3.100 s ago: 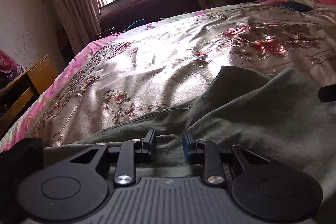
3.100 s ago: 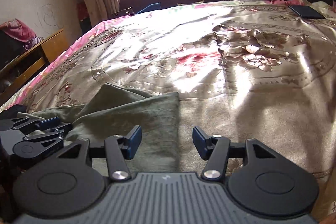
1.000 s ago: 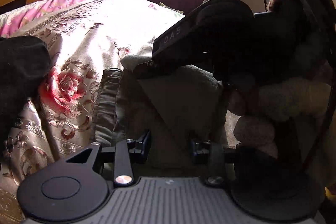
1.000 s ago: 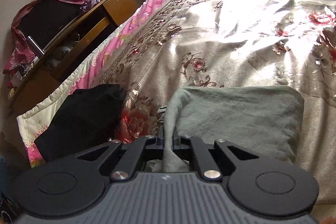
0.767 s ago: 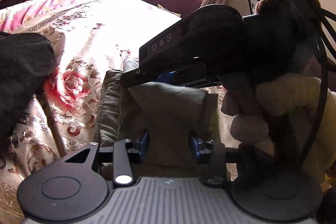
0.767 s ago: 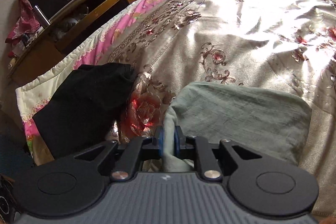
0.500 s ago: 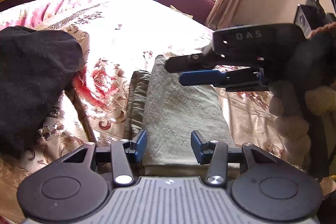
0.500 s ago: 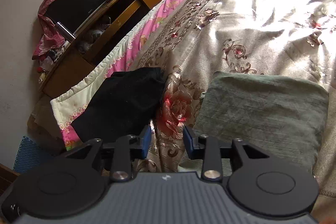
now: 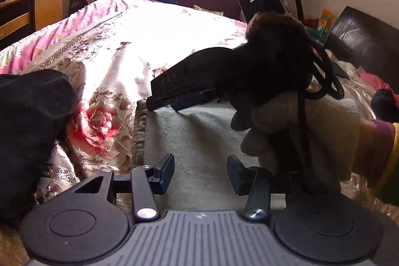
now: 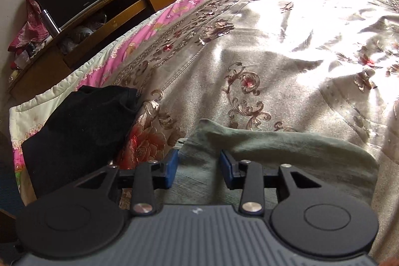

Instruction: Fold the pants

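Note:
The olive-green pants [image 9: 199, 138] lie folded into a flat block on the flowered bedspread [image 9: 139, 41]. My left gripper [image 9: 200, 175] hovers open over their near end, nothing pinched. My right gripper [image 9: 164, 102], held by a hand in a fuzzy beige glove [image 9: 294, 121], reaches in from the right over the far end. In the right wrist view the right gripper [image 10: 198, 168] straddles the pants' [image 10: 286, 148] left edge. Its jaws are opening; cloth lies between the blue pads [image 10: 172, 167] but they do not press on it.
A black garment [image 10: 74, 131] lies bunched on the bedspread [image 10: 274, 54] left of the pants, also at the left in the left wrist view [image 9: 27, 131]. A wooden desk [image 10: 104, 14] stands beyond the bed's edge. A window and curtains are at the far end.
The right gripper was shut on the pants' folded edge and has let it go and opened. It lifted, then came back down over the pants. The left jaws widened slightly.

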{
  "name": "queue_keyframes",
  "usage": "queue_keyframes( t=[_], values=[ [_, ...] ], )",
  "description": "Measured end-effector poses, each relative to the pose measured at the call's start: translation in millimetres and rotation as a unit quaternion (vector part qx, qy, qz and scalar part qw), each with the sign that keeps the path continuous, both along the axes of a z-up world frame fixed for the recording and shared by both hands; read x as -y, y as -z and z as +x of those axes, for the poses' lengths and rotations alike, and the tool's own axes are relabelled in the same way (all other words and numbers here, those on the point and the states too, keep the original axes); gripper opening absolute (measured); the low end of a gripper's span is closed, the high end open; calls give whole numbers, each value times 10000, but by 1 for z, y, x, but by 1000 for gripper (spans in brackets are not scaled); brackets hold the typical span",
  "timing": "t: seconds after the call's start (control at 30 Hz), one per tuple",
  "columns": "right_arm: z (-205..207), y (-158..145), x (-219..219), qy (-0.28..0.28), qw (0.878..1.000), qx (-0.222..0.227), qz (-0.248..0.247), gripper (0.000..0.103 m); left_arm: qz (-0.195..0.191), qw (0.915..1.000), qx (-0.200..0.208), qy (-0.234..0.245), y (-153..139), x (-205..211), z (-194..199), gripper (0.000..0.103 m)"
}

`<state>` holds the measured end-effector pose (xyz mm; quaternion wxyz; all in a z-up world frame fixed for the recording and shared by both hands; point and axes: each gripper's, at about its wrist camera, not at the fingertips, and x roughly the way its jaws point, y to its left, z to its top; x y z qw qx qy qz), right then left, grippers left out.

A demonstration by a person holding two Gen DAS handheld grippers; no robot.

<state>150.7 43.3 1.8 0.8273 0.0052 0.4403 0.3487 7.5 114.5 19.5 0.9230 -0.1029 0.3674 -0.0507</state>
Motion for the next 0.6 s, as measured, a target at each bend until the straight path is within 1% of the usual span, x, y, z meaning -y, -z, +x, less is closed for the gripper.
queue_keyframes(
  t=[0.07, 0.13, 0.23, 0.3, 0.33, 0.4, 0.47, 0.53, 0.6],
  values=[
    [8, 10, -5, -55, 9999, -111, -41, 39, -72, 9989, -459, -59, 12, -3, 11, 58],
    [14, 13, -7, -129, 9997, -225, 14, 40, -146, 9980, -602, -97, 15, -6, 14, 58],
    [15, 10, -12, -268, 9994, -212, -96, 40, -3, 9977, -670, -51, 18, -1, 15, 58],
    [12, 9, -18, -360, 9990, -111, -225, 39, 10, 9981, -595, -125, 16, -2, 11, 58],
    [10, 7, -21, -419, 9984, -24, -372, 39, -16, 9984, -521, -205, 13, -6, 6, 58],
    [8, 1, -19, -315, 9988, -37, -385, 39, 71, 9986, -397, -349, 9, -12, 0, 58],
    [7, -6, -14, -137, 9992, -79, -368, 39, 295, 9980, -334, -442, 8, -13, -3, 59],
    [2, -12, -14, -82, 9990, -58, -442, 40, 305, 9979, -420, -400, 11, -14, -1, 60],
    [-3, -13, -23, -154, 9979, -25, -634, 40, 418, 9971, -542, -337, 13, -13, 2, 63]
  ],
)
